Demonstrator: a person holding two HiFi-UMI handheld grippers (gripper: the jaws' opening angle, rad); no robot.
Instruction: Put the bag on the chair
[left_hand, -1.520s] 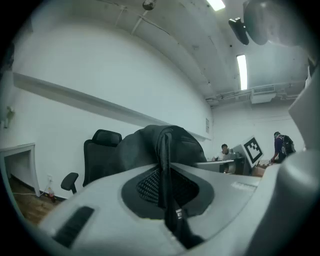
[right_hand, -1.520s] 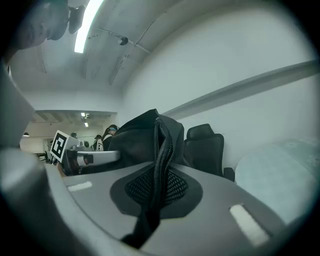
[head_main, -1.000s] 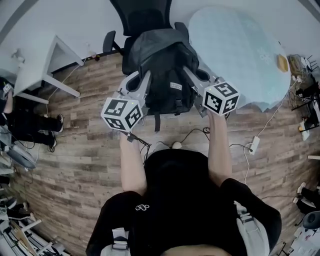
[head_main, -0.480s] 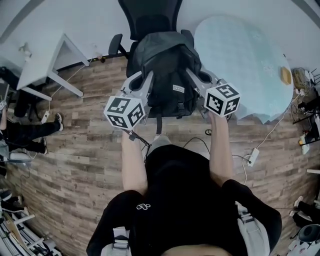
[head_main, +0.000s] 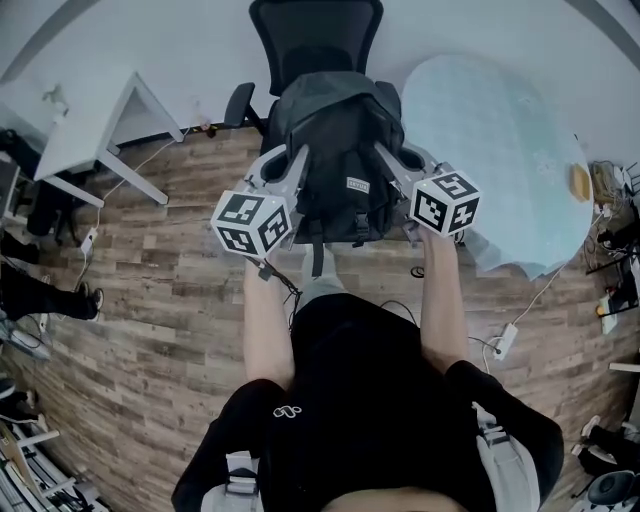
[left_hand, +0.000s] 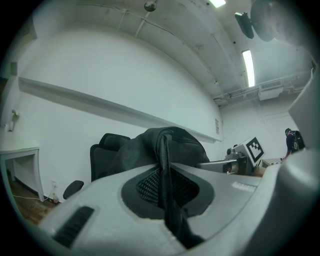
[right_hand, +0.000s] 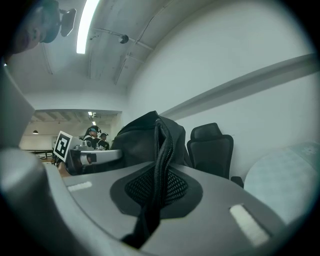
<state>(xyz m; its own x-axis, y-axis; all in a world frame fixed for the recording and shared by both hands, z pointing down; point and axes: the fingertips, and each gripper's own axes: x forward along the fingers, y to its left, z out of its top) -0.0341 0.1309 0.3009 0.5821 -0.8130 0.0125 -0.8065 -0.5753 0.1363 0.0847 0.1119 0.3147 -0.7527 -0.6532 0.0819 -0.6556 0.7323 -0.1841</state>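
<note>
Backpack hangs at the office chair (seat hidden), left gripper and right gripper both clamped on it; setting down and release seem left.

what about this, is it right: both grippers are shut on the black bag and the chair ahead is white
No. The head view shows the chair is black, not white. The left gripper and right gripper are both shut on the black bag.
</note>
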